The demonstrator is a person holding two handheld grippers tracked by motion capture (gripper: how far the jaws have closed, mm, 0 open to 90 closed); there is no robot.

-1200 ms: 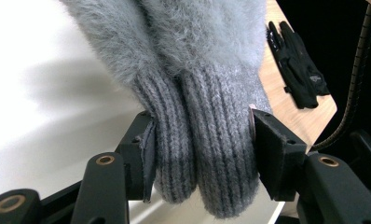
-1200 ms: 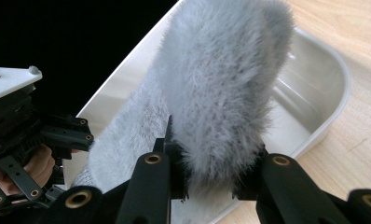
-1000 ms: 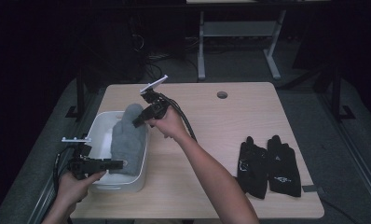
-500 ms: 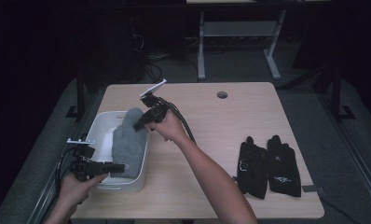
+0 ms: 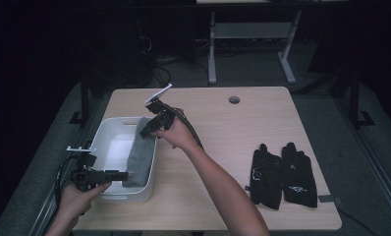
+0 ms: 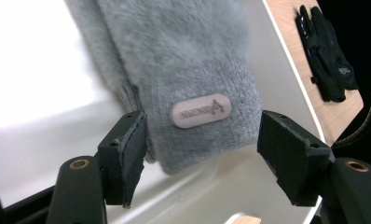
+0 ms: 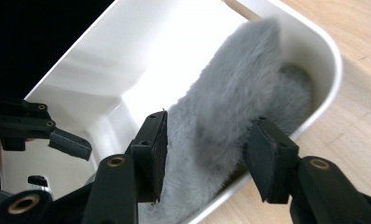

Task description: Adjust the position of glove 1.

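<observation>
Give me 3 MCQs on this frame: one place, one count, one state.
1. Where is the grey glove?
A. in the white bin
B. beside the black gloves
C. on the floor

2. How many black gloves lie on the table?
A. one
B. two
C. four

3. How is the left tool?
A. clamped on the bin rim
B. open around the glove's cuff
C. holding a black glove

Key: 1 A, it lies along the bin's wall; 2 B, a pair side by side; 3 B, both pads stand clear of the cuff.
</observation>
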